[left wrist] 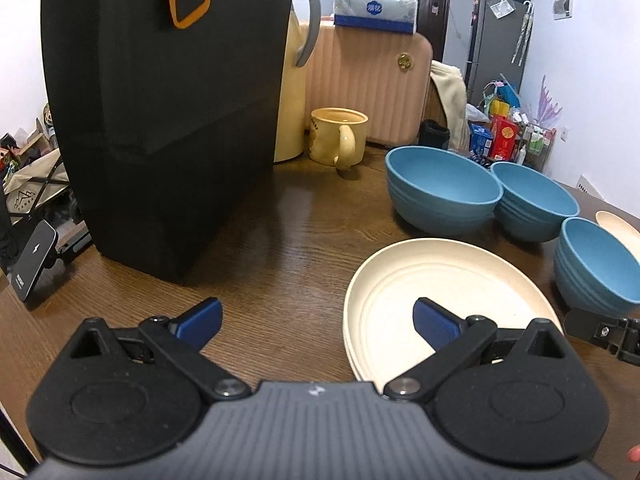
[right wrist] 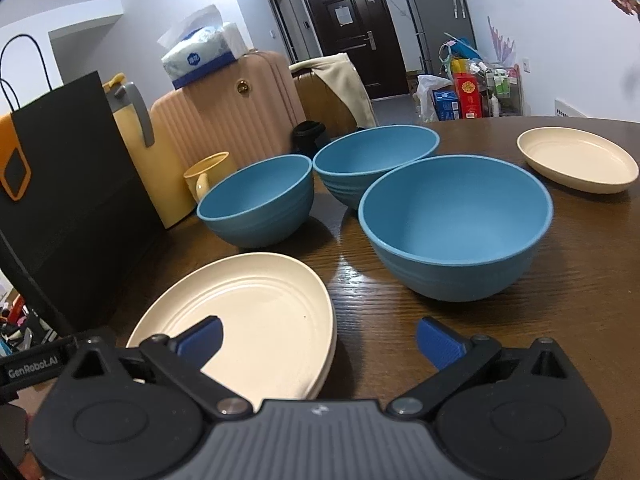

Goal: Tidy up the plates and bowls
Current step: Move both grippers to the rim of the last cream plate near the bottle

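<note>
The worktop (right wrist: 400,320) lies bare between black bag (left wrist: 160,120), far left, and three bowls (right wrist: 456,224), far right. Cream plates (right wrist: 248,312) sit stacked near; one plate (right wrist: 576,164) far right. Both tongs, left (left wrist: 318,320) and right (right wrist: 318,340), gape wide, empty.
</note>
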A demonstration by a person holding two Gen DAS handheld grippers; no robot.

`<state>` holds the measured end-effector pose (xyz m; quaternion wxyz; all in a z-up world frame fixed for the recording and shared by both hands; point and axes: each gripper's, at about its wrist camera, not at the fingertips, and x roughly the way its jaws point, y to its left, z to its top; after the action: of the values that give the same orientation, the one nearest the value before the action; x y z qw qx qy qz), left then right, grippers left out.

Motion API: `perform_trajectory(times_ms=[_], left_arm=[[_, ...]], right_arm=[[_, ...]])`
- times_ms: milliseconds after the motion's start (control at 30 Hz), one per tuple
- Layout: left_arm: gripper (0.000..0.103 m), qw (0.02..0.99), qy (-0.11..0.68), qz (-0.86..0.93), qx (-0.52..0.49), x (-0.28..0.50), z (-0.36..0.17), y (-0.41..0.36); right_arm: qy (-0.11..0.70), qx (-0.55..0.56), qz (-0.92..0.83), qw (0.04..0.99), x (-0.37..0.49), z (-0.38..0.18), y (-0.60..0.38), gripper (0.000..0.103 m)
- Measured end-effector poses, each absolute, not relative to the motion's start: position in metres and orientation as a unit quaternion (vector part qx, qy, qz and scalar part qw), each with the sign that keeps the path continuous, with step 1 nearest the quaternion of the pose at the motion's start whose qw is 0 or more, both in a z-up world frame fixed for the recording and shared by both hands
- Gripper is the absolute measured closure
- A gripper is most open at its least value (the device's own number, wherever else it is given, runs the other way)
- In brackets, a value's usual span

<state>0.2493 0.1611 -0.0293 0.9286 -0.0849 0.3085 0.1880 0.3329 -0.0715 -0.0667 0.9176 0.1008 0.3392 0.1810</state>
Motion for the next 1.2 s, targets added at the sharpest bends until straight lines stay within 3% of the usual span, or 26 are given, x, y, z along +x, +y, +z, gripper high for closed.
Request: perform_trajectory(times_ms=[1200], left_arm=[[0.000,0.961,0.266,0.074,-0.020,0.240,0.019,-0.007]], right_arm=[[0.257,0.189,0.099,0.943,0.276,-0.036,-0.241,0.000]])
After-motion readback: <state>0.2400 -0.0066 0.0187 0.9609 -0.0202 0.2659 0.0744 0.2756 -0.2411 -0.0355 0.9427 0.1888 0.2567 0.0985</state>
